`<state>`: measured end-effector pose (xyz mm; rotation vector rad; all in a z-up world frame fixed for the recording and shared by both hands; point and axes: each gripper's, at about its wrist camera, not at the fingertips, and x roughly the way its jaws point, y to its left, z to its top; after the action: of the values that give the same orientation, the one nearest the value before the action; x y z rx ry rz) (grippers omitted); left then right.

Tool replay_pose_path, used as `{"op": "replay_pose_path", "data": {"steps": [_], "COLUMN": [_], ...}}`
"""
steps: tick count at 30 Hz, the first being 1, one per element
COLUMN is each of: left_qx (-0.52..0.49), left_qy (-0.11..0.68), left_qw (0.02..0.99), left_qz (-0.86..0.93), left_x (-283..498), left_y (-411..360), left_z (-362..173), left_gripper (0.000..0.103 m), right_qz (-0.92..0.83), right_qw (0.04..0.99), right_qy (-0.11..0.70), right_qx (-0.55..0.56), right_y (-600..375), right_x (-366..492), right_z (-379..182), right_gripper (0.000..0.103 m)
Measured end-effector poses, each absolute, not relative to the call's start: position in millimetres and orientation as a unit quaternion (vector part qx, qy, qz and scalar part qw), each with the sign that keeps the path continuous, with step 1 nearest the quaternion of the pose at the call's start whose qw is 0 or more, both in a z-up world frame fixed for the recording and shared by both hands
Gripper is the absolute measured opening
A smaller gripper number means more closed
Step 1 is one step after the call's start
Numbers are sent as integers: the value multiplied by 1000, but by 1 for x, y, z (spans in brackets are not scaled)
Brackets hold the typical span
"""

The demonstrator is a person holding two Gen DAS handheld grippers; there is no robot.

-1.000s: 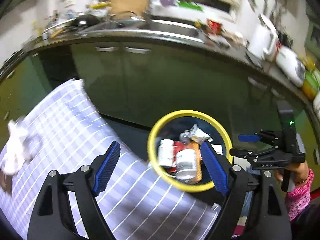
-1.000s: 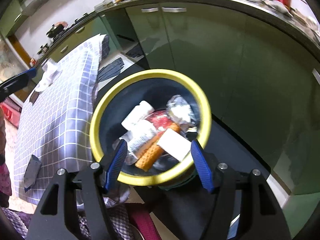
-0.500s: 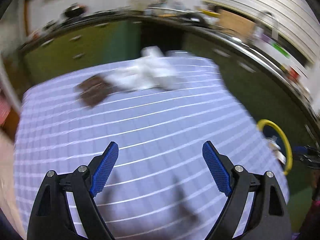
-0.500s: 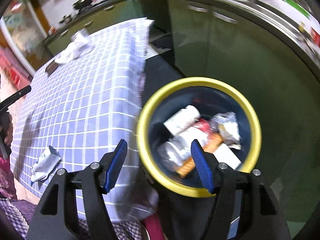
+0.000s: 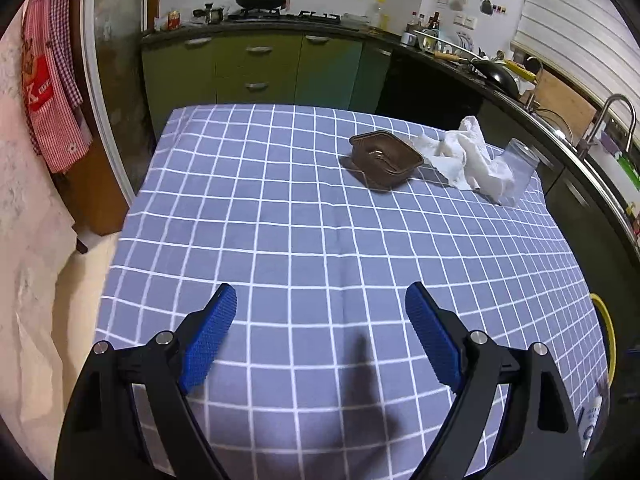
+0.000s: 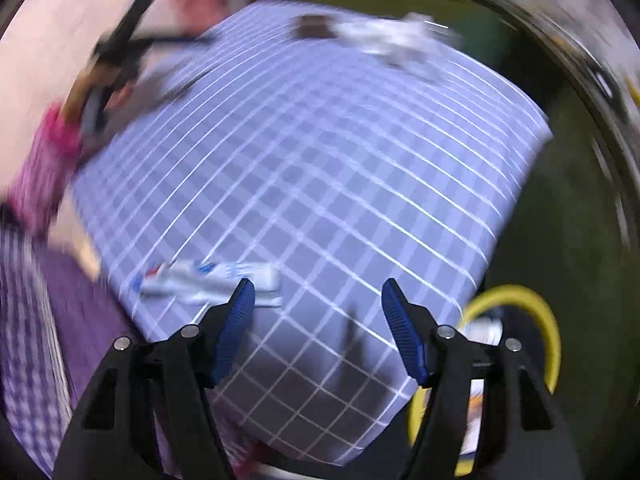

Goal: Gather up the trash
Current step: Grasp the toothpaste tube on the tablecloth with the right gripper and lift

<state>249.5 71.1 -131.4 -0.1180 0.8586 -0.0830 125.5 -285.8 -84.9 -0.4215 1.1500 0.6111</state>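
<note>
Left wrist view: left hand-held gripper open, jaws wide apart with only checked cloth between them, pointing down over the near part of the desk. Brown tray far ahead and to the right, well apart from the blue fingers. Crumpled white paper touching the tray's right side. Clear cup upside down just beside the paper, near the far right corner. Yellow rim of the bin at the right edge, below the desk's side. Green cabinets behind the desk.

Right wrist view, blurred: right hand-held gripper open, nothing between the jaws, over the near edge of the cloth. White wrapper with red and blue print lying flat just beside the left finger's tip, partly behind it; touching or not, cannot tell. Bin low on the right, beside the desk, behind the right finger. Tray and paper at the far end, well apart. Left hand-held gripper at upper left, held by a hand with a pink sleeve.
</note>
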Motion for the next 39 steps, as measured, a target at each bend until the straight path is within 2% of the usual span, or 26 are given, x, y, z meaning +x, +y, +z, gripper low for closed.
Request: {"op": "replay_pose_path", "data": {"steps": [10,14,16,24,26,28,39], "left_qx": [-33,-33,-32,-30,-29,-23,-14], "left_qy": [410,410,410,410,410,411,410], "left_qw": [911,911,911,911,911,910,911], "left_qz": [-27,-23,-23,-31,-34,-37,-49], "left_x": [211,205,204,204,204,203,201], "left_y": [71,71,70,66,64,60,48], "left_z": [-111,-107,-106,-101,-101,-101,-98], "left_gripper": [89,89,89,89,89,89,89], "right_qz": [467,481,481,469,466,459,446], "right_qw": [610,570,557,546,551,556,630], "right_qy": [509,511,515,533,537,543,551], "right_qx": [-389,-428,-439,-444,-437,-432,-317], "right_y": [-209,-195,-192,-192,-194,-195,-229], "right_x": [105,105,106,107,107,109,117], "right_z": [-100,-114,-122,-142,-142,-141,-124], "right_gripper": [63,62,58,47,38,17,15]}}
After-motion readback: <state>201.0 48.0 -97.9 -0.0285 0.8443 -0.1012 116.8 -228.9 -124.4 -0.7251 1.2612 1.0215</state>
